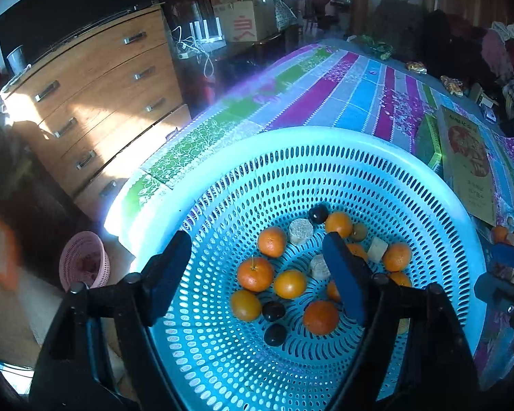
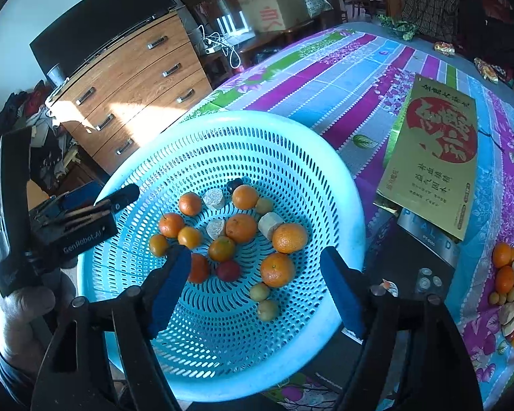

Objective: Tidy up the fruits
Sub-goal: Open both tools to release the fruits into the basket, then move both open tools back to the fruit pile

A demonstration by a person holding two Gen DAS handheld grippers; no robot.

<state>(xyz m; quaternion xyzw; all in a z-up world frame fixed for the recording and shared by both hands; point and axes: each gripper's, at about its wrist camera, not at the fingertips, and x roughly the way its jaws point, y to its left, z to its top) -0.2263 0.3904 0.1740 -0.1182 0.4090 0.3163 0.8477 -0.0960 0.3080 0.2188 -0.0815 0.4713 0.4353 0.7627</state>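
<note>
Striped cloth on desk [image 2: 325,78], sunlit drawers behind: fruit drop step.
Oranges [image 2: 277,269] and plums resting loose in blue basket [image 2: 346,185]; left tool [image 1: 257,274] and right tool [image 2: 257,287] both released, empty, hovering over it. Next, likely: reach right to remaining fruit pile [image 2: 510,294], clench one piece.

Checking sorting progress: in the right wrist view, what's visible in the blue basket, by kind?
Oranges: 10
Pale cut chunks: 3
Small green fruits: 3
Dark or red fruits: 2
Total: 18; others may hide behind the finger.
</note>
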